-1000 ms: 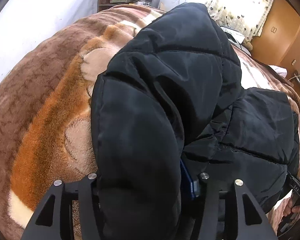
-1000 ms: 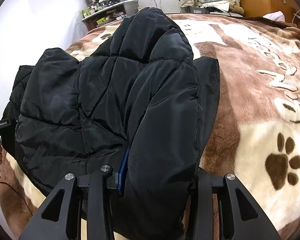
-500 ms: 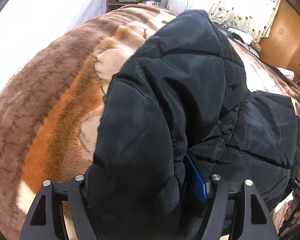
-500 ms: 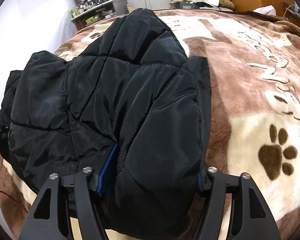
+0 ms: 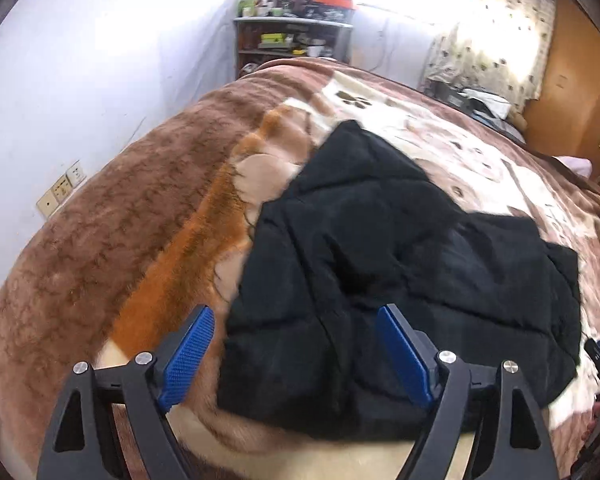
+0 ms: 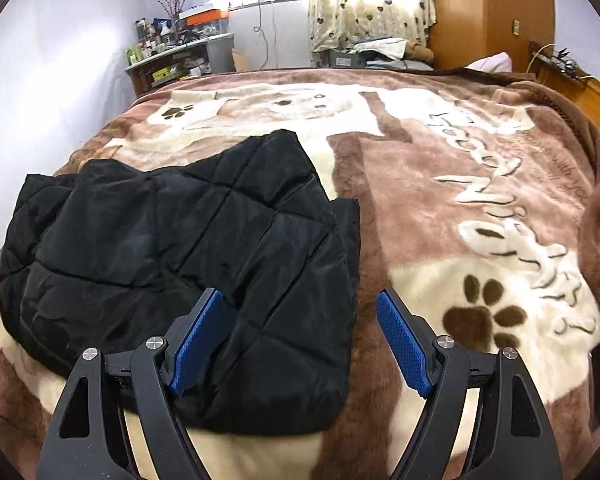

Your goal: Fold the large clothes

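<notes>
The black padded jacket [image 6: 188, 280] lies folded on the blanket [image 6: 480, 208], its long side running across between both tongs. The left gripper [image 5: 296, 354] and right gripper [image 6: 300, 342] stand wide and empty, each above one near corner. Only the right view shows the jacket's right edge clearly.

I am working in a home bedroom: a plush brown blanket [image 6: 440, 208] with paw prints is covering a wide bed, a heart-patterned curtain [image 6: 364, 4] is hanging at the far window, a cluttered shelf unit [image 6: 180, 62] is standing far left, and a wooden wardrobe [image 6: 484, 12] is standing far right.
</notes>
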The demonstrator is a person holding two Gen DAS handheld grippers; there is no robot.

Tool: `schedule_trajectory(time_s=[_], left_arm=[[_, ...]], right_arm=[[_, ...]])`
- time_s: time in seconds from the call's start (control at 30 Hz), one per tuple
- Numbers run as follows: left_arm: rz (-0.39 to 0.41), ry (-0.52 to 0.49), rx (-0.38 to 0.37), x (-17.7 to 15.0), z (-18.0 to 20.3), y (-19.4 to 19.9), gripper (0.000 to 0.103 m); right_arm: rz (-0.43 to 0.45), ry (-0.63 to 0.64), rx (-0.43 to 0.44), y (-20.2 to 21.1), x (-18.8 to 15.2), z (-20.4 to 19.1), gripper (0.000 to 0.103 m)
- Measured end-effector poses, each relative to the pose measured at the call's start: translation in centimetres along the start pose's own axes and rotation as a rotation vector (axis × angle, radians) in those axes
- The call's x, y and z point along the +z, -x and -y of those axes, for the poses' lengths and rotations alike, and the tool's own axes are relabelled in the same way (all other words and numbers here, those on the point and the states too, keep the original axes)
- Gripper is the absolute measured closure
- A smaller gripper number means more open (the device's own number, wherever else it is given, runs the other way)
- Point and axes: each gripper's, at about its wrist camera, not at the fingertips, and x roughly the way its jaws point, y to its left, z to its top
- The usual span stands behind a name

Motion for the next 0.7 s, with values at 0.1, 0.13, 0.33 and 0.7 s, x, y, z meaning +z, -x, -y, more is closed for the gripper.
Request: schedule_trajectory(time_s=[0.1,0.13,0.33,0.7], left_arm=[[0.005,-0.027,0.027,-2.0,1.4,1.8,0.019],[0.007,-0.044,0.022,-2.7,1.9,2.4,0.019],[0.03,-0.112,0.031,-7.1,4.2,5.7,0.016],[0.115,-0.221,0.027,-13.8,8.4,12.6,0.015]], right_arm=[[-0.001,-0.007,-0.018,1.7,-1.4,-1.0,0.024],[-0.008,-0.007,-0.025,2.3,-2.0,-1.2,0.024],[-0.001,-0.018,-0.009,5.9,-4.8,-3.5,0.024],[0.047,0.053,-0.011,12.5,-9.0,-7.0,0.024]])
